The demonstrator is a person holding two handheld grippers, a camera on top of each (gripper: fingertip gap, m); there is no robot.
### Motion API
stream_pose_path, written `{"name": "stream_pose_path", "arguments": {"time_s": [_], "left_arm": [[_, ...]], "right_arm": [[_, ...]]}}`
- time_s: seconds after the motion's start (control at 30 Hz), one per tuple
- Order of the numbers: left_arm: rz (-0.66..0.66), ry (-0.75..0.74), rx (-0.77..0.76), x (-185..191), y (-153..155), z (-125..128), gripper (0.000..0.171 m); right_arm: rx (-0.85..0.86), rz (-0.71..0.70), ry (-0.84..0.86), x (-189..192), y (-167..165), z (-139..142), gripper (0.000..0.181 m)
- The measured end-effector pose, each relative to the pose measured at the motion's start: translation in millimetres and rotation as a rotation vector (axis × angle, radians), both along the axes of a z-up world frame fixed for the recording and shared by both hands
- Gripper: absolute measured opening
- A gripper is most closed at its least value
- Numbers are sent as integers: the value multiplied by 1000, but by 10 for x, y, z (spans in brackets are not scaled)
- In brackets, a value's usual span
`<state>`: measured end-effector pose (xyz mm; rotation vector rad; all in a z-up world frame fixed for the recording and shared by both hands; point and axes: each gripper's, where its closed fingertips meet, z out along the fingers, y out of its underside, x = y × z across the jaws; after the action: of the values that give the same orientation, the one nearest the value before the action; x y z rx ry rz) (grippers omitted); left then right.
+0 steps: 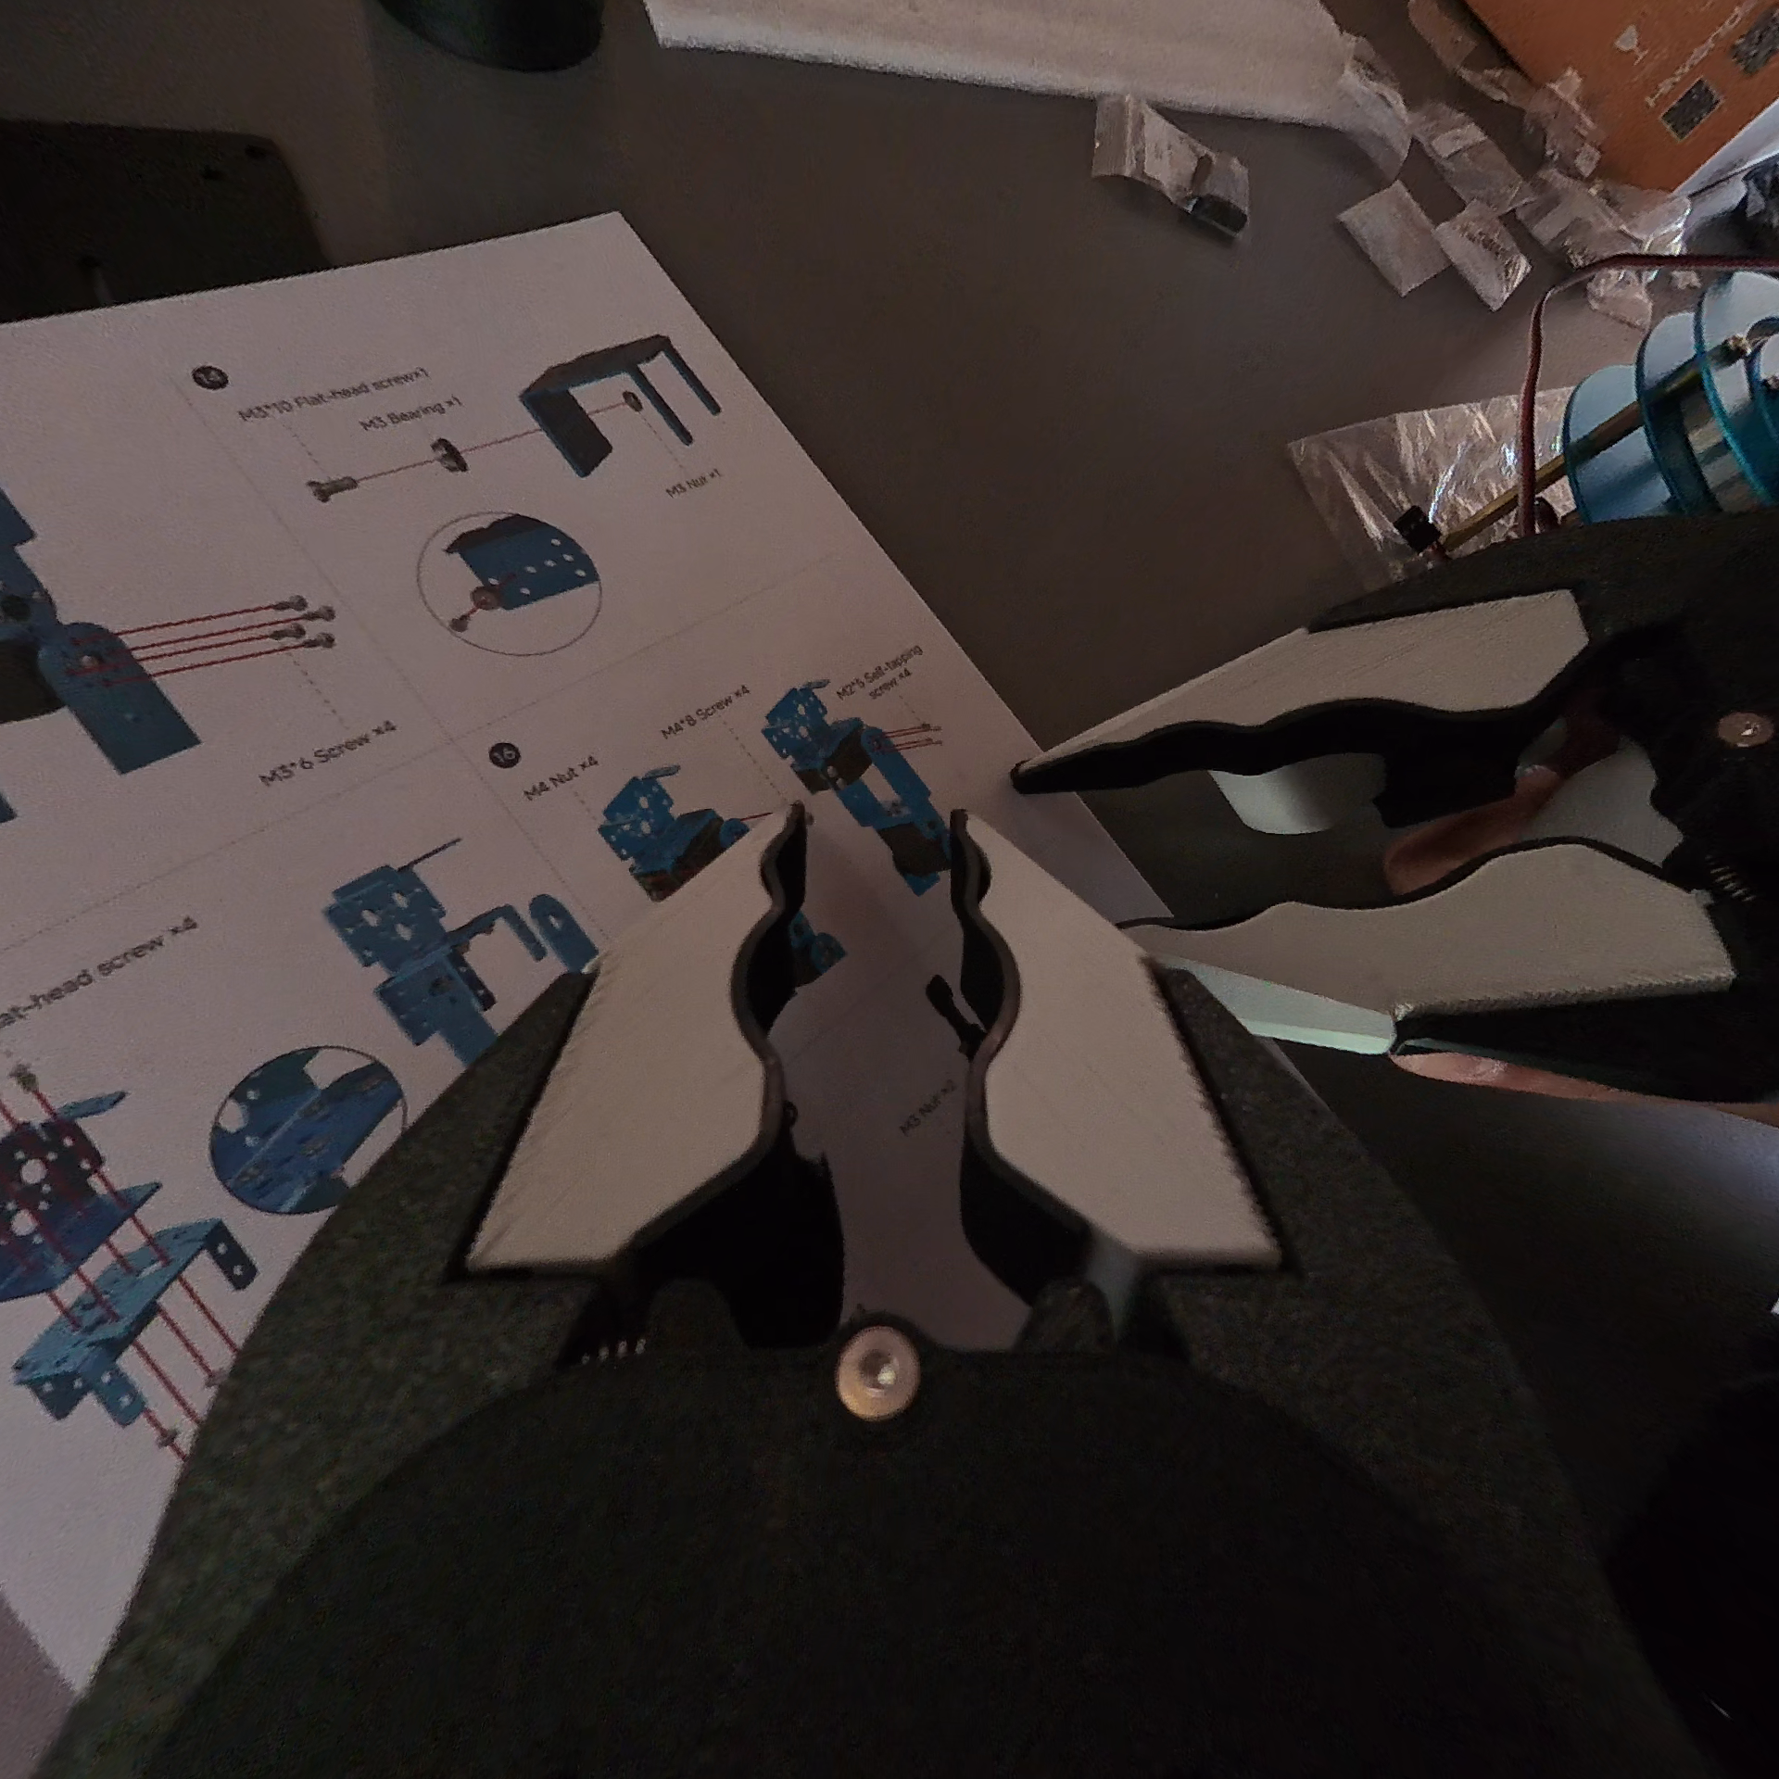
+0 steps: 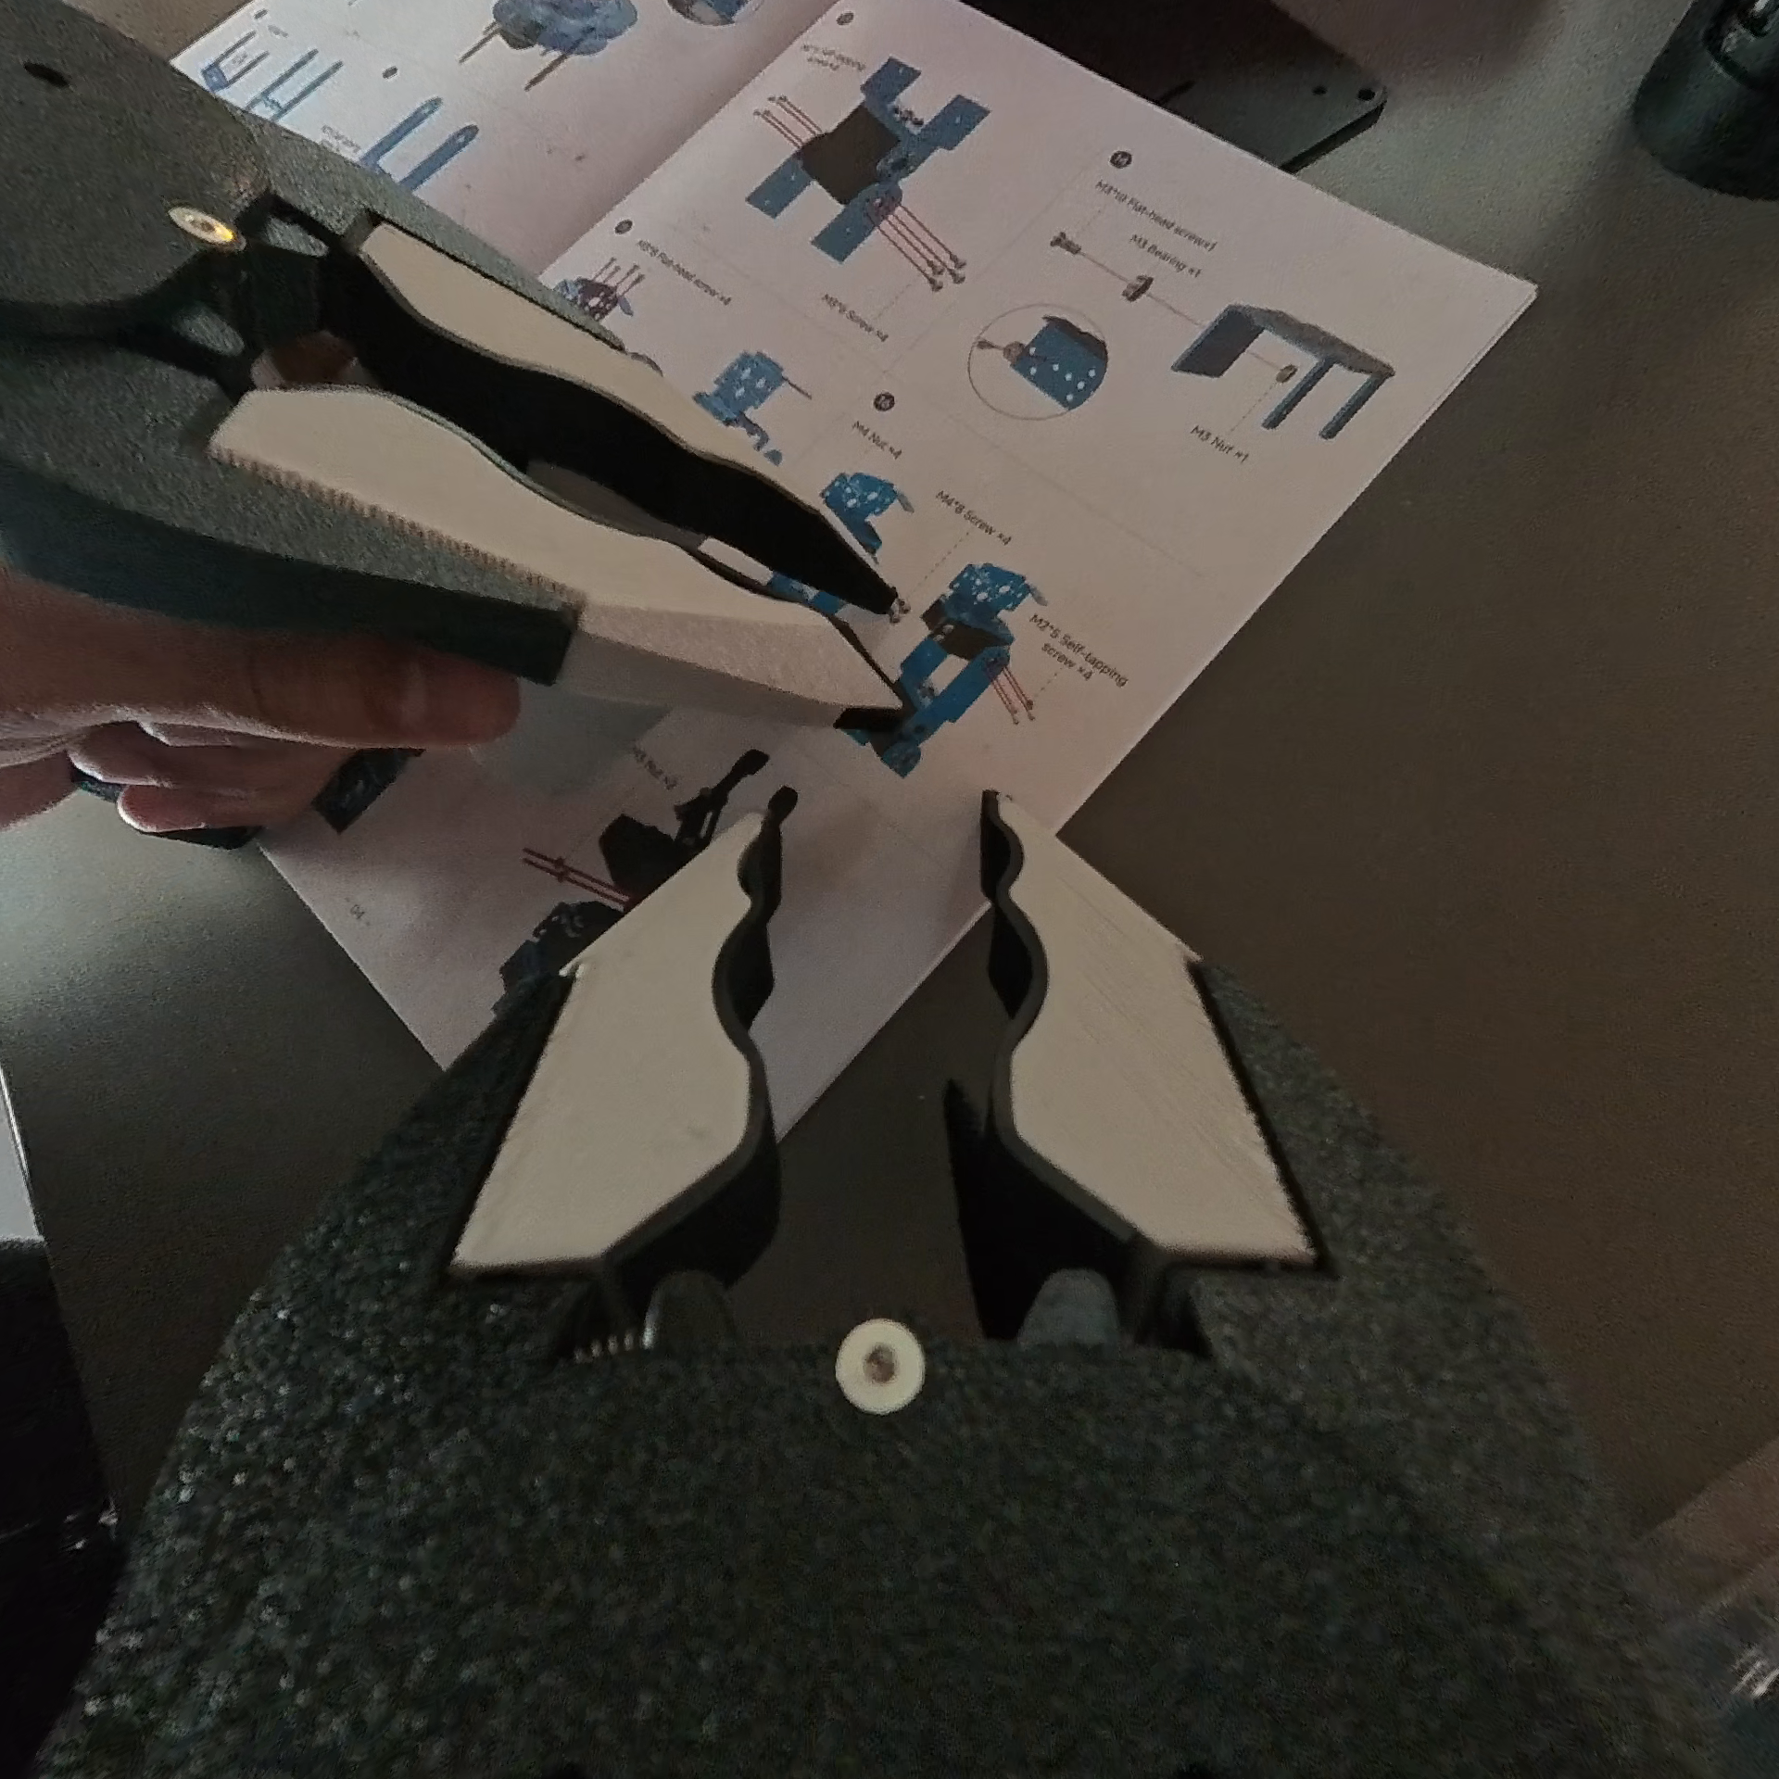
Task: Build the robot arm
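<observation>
A white instruction sheet (image 1: 404,539) with blue part diagrams lies flat on the dark table; it also shows in the right wrist view (image 2: 1203,318). My left gripper (image 1: 878,823) is open and empty, its tips just above the sheet's right part. My right gripper (image 2: 881,809) is open and empty, over the sheet's near edge. Each shows in the other's view: the right gripper (image 1: 1073,857) comes in from the right, and the left gripper (image 2: 890,659) comes in from the upper left, held by a hand (image 2: 289,712). Their tips are close together, apart.
A blue metal assembly (image 1: 1656,424) with red wires stands at the right on a clear bag. Several small part bags (image 1: 1444,221), a cardboard box (image 1: 1637,87) and a white cloth (image 1: 963,58) lie beyond. A black plate (image 2: 1251,96) and a dark round object (image 2: 1714,96) sit past the sheet. Both grippers' tips are close together, under 4 cm apart.
</observation>
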<state>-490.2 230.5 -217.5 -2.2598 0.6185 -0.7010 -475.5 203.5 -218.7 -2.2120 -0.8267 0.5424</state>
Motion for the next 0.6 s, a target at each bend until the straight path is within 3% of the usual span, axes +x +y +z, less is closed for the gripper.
{"name": "stream_pose_path", "arguments": {"time_s": [0.2,0.33,0.43,0.6], "left_arm": [[8,19,34,3,-13,45,43],[87,-104,170,-36,-185,631,44],[87,-169,223,-16,-610,979,44],[63,-173,264,116,-1567,1280,44]], "right_arm": [[0,35,34,-49,-35,48,46],[159,33,91,96,-279,611,40],[222,16,105,335,-782,943,41],[120,-74,258,856,-1940,1113,43]]}}
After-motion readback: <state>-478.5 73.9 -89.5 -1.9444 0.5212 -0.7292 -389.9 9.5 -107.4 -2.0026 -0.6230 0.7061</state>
